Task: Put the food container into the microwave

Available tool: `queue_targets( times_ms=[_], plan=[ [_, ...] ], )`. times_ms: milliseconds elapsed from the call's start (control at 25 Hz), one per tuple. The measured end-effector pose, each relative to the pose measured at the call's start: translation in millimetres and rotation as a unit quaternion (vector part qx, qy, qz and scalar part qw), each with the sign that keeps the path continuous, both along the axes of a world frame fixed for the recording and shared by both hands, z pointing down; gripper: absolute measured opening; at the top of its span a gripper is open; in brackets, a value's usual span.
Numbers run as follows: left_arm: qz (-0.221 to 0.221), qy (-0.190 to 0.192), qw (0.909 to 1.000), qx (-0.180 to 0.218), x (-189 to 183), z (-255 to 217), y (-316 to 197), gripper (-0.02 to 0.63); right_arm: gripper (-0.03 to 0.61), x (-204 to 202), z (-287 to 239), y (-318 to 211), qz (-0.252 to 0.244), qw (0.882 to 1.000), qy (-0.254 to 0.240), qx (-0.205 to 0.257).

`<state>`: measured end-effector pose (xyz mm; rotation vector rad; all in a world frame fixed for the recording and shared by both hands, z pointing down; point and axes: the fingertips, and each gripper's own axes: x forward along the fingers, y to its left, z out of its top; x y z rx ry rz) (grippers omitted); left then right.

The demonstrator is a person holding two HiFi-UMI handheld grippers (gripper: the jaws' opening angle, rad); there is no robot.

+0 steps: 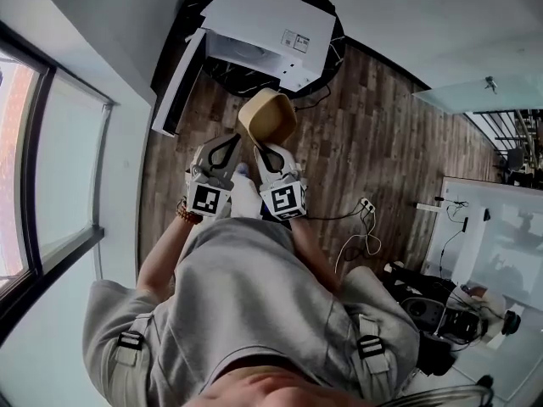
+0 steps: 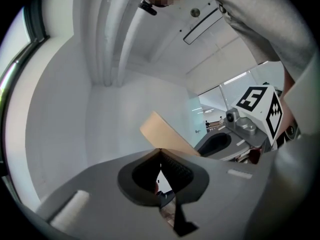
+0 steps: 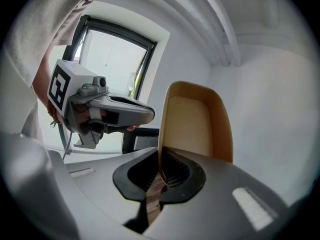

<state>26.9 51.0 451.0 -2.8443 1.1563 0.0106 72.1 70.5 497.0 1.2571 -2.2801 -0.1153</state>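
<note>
Food container (image 1: 267, 115) clamped by left gripper (image 1: 234, 141), right gripper (image 1: 260, 146), microwave (image 1: 265, 22) interior hidden

There was 1 food container (image 1: 266, 117), 1 microwave (image 1: 263, 32) w/ 1 door (image 1: 178, 83), and 1 round table (image 1: 333, 45). Grippers: 2, i.e. left gripper (image 1: 232, 140) & right gripper (image 1: 260, 147). Also 1 power strip (image 1: 366, 203), 1 person (image 1: 246, 295).
</note>
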Motion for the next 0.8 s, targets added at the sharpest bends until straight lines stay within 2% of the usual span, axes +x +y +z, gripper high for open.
queue_targets(
  times_ms=[200,480,800],
  plan=[
    [-0.015,-0.01,0.9993,-0.032,-5,22,-19,-0.003,0.021,-1,12,-28,-0.007,1.0,-0.006,-0.011],
    [-0.033,-0.043,0.9982,-0.025,5,18,-59,-0.003,0.021,15,19,-74,-0.017,0.999,-0.032,-0.017],
    [-0.055,-0.071,0.9954,-0.035,38,23,-109,-0.003,0.021,38,28,-117,-0.055,0.997,-0.05,-0.019]
  ],
)
